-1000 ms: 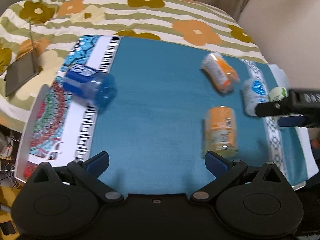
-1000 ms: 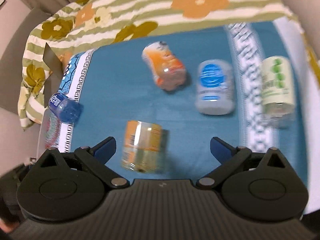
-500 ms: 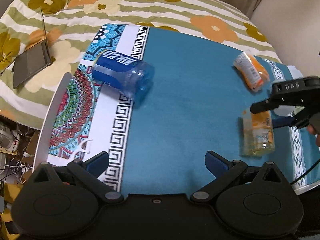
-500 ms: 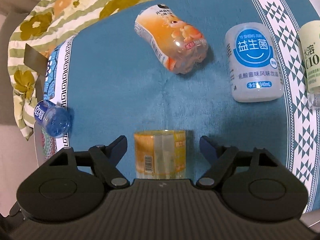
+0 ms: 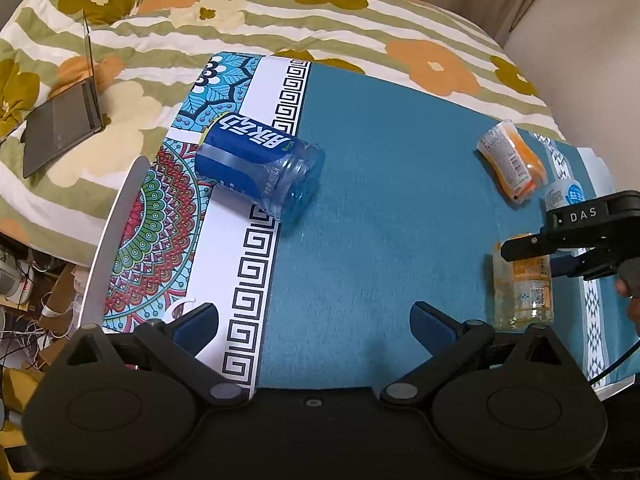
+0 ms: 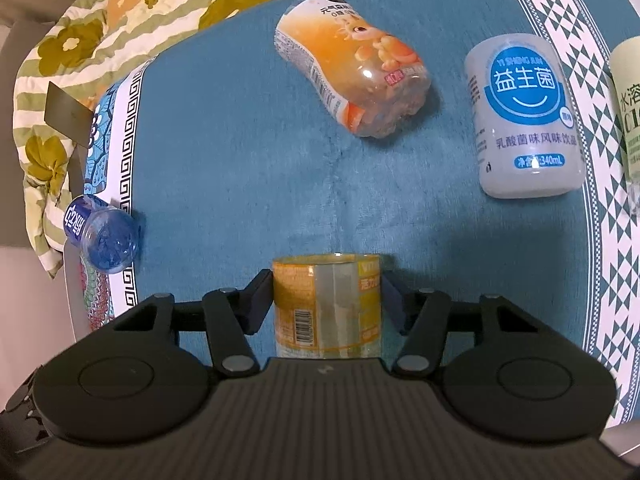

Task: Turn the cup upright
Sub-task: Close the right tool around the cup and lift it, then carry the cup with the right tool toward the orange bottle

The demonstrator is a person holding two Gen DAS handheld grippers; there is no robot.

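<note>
Closing in since half a second ago, the right gripper (image 6: 326, 300) now pinches the yellow-labelled clear plastic cup (image 6: 326, 306) lying on its side on the teal cloth (image 6: 240, 140). Ahead of it lie an orange cartoon-print cup (image 6: 352, 68) and, to the right, a white cup with a blue round label (image 6: 524, 120). Far left rests a blue plastic cup (image 5: 260, 164), ahead of the left gripper (image 5: 314, 322), which hangs spread wide and empty.
</note>
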